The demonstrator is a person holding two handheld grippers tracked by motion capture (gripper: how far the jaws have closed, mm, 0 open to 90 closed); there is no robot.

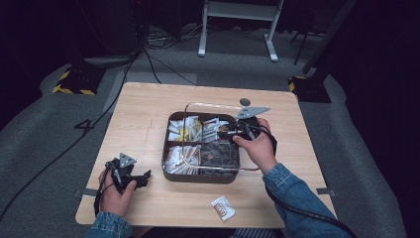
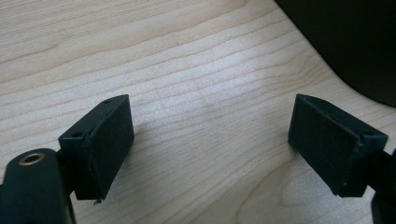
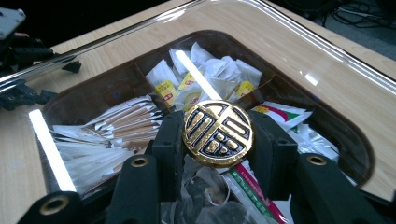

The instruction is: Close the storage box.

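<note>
Clamped between the two black padded jaws of the right gripper (image 3: 217, 140): a round gold knob (image 3: 218, 133) with raised metallic strokes on a dark ground, a stylised character that cannot be read, shiny and slightly domed. Attached to a clear, glossy square lid with rounded corners (image 3: 299, 32), held above the dark brown four-compartment box (image 1: 169, 171) at the middle of the table. Seen from above, that gripper (image 1: 233, 131) over the box's far right compartment, lid edge (image 1: 186, 129) catching the light.

Inside the box: white paper sachets with yellow labels (image 3: 164, 88), flat brown-and-white stick packets (image 3: 123, 119), sachets with red and green print (image 3: 280, 112), and dark crinkled wrappers (image 1: 218, 153). Print too small to read.

On the pale, straight-grained wooden tabletop (image 1: 143, 114), near the front edge, one loose white sachet with brown print (image 1: 223, 207).

Left gripper (image 1: 130, 176) resting on the table well left of the box, jaws spread wide, bare wood between the matte black pads (image 2: 109, 144).
</note>
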